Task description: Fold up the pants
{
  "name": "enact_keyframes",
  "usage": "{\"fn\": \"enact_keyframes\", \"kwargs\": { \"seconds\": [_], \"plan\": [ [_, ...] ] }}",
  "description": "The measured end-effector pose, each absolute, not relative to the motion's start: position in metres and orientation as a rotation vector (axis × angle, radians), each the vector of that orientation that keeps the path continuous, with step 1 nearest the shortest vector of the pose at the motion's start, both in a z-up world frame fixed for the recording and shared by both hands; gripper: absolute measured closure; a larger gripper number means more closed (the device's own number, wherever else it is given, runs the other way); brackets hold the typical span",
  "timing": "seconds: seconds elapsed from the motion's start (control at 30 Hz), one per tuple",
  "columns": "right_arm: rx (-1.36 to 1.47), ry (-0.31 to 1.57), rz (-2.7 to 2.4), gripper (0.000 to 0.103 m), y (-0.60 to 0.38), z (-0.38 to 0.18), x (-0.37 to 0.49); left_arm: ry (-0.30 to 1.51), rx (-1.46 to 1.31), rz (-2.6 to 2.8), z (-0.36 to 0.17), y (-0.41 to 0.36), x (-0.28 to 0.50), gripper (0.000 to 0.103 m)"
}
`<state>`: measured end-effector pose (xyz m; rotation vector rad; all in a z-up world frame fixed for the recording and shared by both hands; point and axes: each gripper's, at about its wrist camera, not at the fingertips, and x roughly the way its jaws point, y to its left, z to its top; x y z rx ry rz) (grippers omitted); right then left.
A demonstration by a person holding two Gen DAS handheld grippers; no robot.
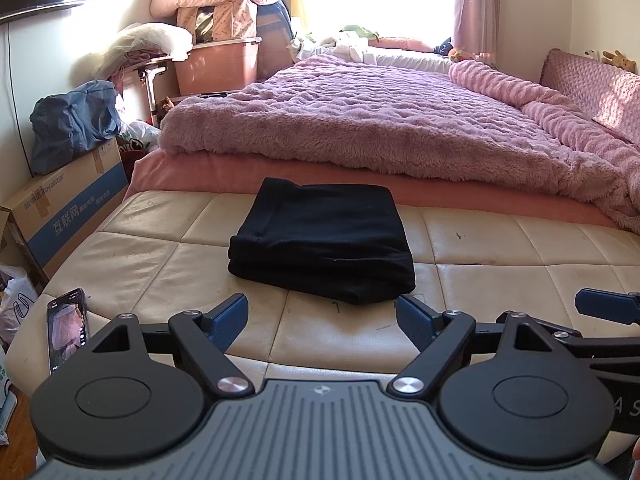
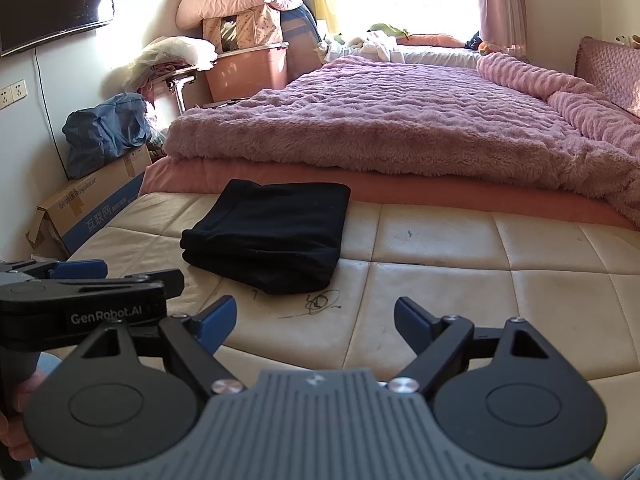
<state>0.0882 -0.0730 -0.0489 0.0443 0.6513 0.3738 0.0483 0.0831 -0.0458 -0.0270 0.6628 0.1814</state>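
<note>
Left wrist view showed the black pants [image 1: 322, 240] already folded into a thick, squarish stack, lying directly ahead of the left gripper [image 1: 322, 318] and just beyond its fingertips, untouched by either tool. The stack's layered fold edge faced the gripper and ran across its line of sight, so the bundle's slightly longer side reached away from it toward the bed. In the right wrist view the same pants [image 2: 266, 236] lay ahead and to the left of the right gripper [image 2: 316, 320], making the left gripper the nearer and more squarely aligned of the two. Both grippers were spread wide with nothing between their blue, ribbed pads [image 1: 230, 314], and hovered side by side low over the near edge of the cushion. The pants appeared to be a soft, matte knit, limp and light, with rounded folds stacked in several layers; judged from that tidy shape, the folding looked essentially complete. They rested on a cream, quilted leather-like bench cushion [image 1: 500, 248], its panels creased, scuffed and marked with pen scribbles [image 2: 320, 302]. Behind it rose a bed under a shaggy mauve-pink blanket [image 1: 360, 120]. A phone [image 1: 67, 328] stood propped at the cushion's near-left corner, beside the left gripper, and a cardboard box [image 1: 68, 216] with a blue bag [image 1: 76, 124] on top sat farther left by the wall.
</note>
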Motion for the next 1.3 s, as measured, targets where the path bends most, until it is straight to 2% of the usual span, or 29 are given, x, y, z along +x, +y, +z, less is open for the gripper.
{"fn": "enact_keyframes", "kwargs": {
  "seconds": [1.3],
  "plan": [
    [0.052,0.647,0.371,0.021,-0.0747,-0.0470,0.0857,0.639,-0.009,0.217,-0.0372,0.0801,0.0464,0.006]
  ]
}}
